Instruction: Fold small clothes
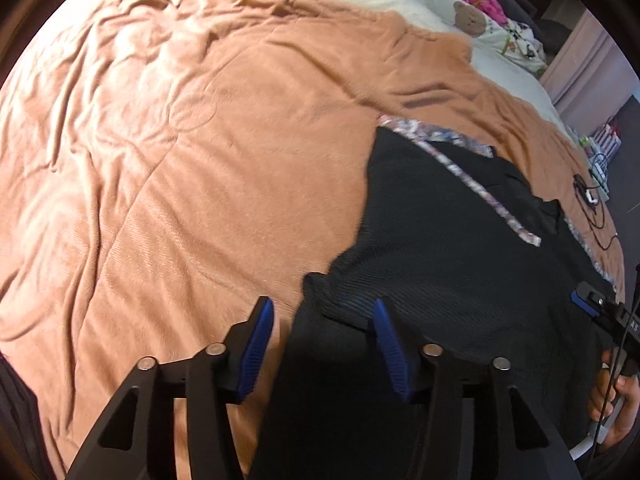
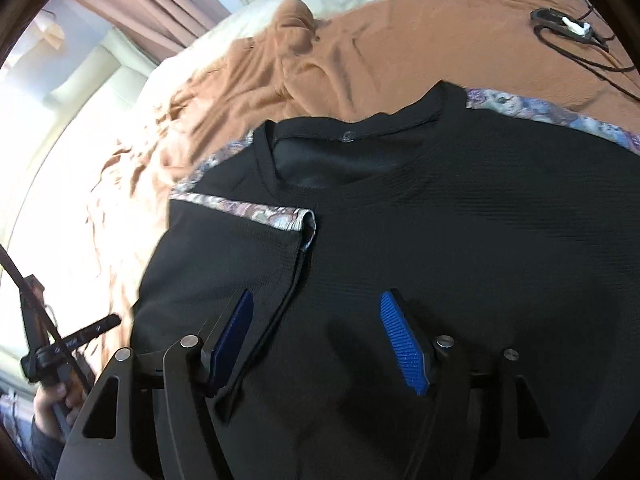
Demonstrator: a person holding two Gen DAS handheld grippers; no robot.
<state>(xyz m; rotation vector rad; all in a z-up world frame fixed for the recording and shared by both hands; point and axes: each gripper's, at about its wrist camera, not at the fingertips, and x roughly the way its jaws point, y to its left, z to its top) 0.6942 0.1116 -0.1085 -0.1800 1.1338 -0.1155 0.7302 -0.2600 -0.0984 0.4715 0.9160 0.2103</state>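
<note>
Left wrist view shows the left claw [image 1: 323, 322] open and empty, hanging over the near corner of a black shirt [image 1: 440, 248] spread on a bed's orange blanket [image 1: 180, 140]. One pad [image 1: 386, 344] sits above the shirt's folded corner, the other above bare blanket just beside the edge. From the right wrist camera, the right claw [image 2: 316, 320] is likewise open with nothing between its pads, poised over the shirt's body below the collar [image 2: 352, 128], near a sleeve already turned inward so that its patterned trim [image 2: 248, 208] lies across the chest.

My judgement is that the shirt is light, soft and limp (a ribbed knit, by the look of it), so it will sag and crease wherever it is unsupported and slide easily over the plush blanket. Hems, seams and doubled edges give the firmest hold; pinching the flat middle would gather only one layer. For the left claw, the nearest such hold looks to be the folded corner below it; for the right, the seam running down from the trim.
</note>
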